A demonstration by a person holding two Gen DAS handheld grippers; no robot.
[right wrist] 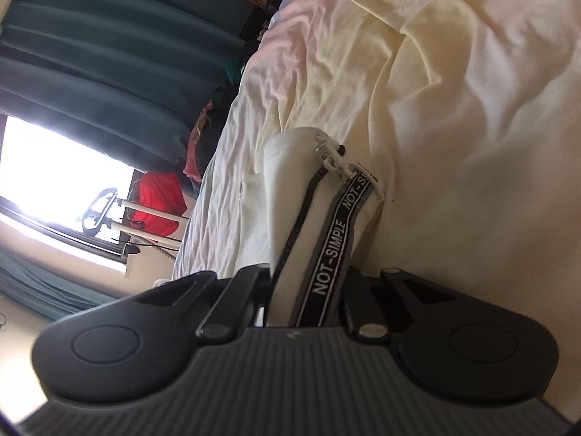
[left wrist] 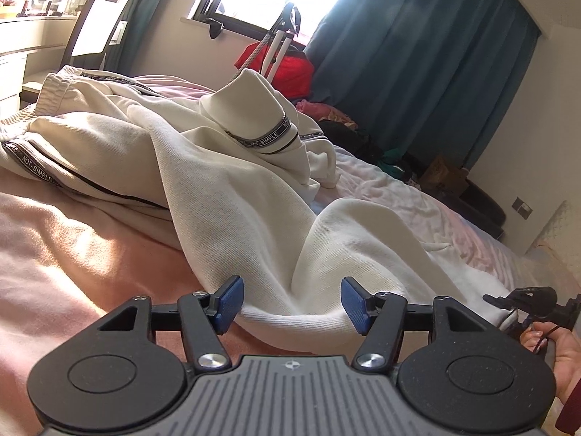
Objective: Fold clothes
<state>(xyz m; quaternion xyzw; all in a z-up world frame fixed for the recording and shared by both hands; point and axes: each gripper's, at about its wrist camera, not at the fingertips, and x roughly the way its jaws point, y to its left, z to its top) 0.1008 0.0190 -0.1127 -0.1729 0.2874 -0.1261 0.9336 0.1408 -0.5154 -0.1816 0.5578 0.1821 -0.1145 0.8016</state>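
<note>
Cream knitted trousers (left wrist: pixel 218 189) with black "NOT-SIMPLE" tape lie crumpled on the pink bed (left wrist: pixel 72 254). Left tool (left wrist: pixel 290 305) gapes wide at a fold; right tool (right wrist: pixel 308 290) pinches a taped cuff (right wrist: pixel 319 218), which could slip free if tugged.

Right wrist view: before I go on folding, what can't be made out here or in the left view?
- Right gripper fingers: right wrist view, covered by the white garment they clamp.
- Garment type and layout: left wrist view, white garment bunched up, its near fold cut off behind the open left gripper.
- Floor clutter by the curtain: too small, shadowed.
</note>
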